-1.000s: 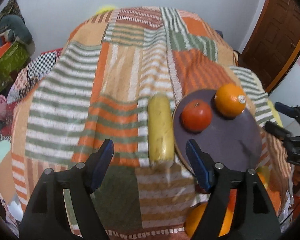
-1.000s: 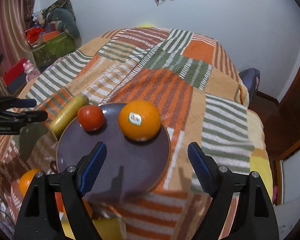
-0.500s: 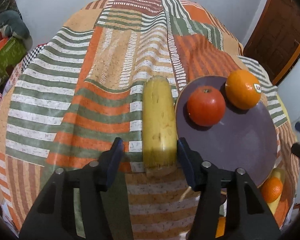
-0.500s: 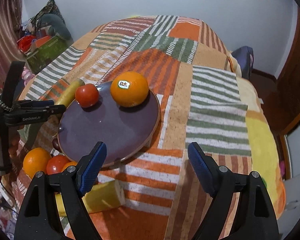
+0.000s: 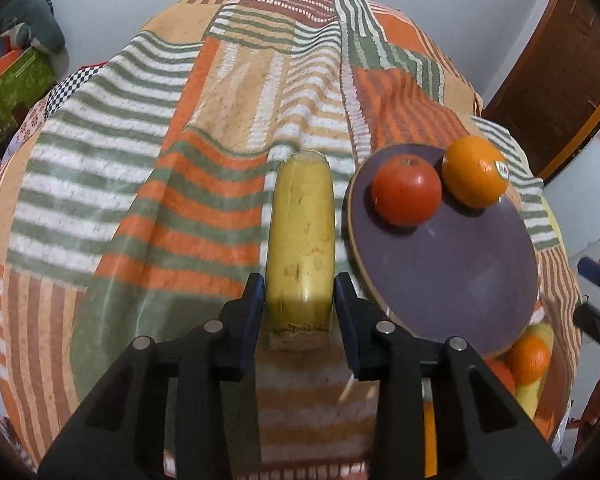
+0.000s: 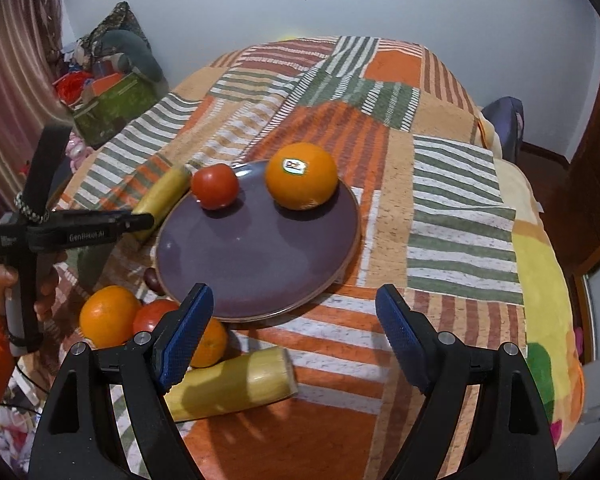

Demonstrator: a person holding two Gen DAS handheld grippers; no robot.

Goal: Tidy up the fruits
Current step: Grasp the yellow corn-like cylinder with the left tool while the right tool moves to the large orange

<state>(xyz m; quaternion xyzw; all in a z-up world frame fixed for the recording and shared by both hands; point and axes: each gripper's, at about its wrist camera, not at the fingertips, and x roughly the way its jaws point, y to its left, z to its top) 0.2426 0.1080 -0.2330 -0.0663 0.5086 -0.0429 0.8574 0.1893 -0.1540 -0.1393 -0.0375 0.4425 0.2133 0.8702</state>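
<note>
Since a second earlier, the left hand-held gripper (image 5: 300, 300) had dropped over the near end of the yellow banana-like fruit (image 5: 302, 240), its jaws closing with both pads already against the fruit's sides. The fruit lay on the striped bedspread (image 5: 160, 160), just beside the purple plate (image 6: 260, 256), which carried a tomato (image 6: 215, 186) and an orange (image 6: 301, 176) with a small, illegible sticker. The gripper body read "GenRobot.AI". The right hand-held gripper (image 6: 292, 344) stood wide apart, empty, over the bed's near edge.
</note>
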